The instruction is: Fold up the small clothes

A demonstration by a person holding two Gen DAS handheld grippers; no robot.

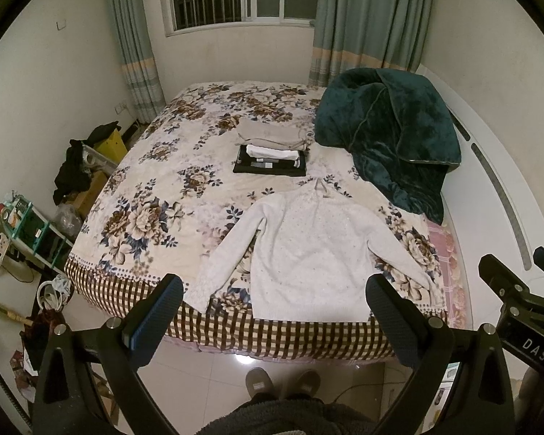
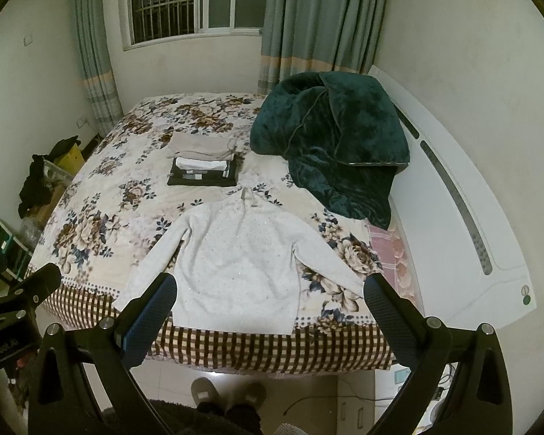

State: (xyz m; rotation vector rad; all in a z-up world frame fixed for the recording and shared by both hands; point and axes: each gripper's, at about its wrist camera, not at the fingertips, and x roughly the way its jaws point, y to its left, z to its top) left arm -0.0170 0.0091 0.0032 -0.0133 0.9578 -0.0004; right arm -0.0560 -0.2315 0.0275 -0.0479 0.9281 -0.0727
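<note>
Nearest: left gripper (image 1: 273, 311) and right gripper (image 2: 270, 310) both held above the floor, jaws wide apart, empty. Person's slippers (image 1: 283, 384) below. White sweater (image 1: 308, 253) lies flat at the bed (image 1: 156, 224) foot edge, sleeves spread. Beyond it, folded clothes stack (image 1: 270, 157); dark green blanket (image 1: 388, 134) heaped to the right.

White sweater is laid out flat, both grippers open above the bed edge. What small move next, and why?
Probably lower the left gripper onto the sweater's left sleeve to fold it inward. The sweater lies spread with both sleeves splayed, nothing is held, and folded clothes are already stacked behind.
</note>
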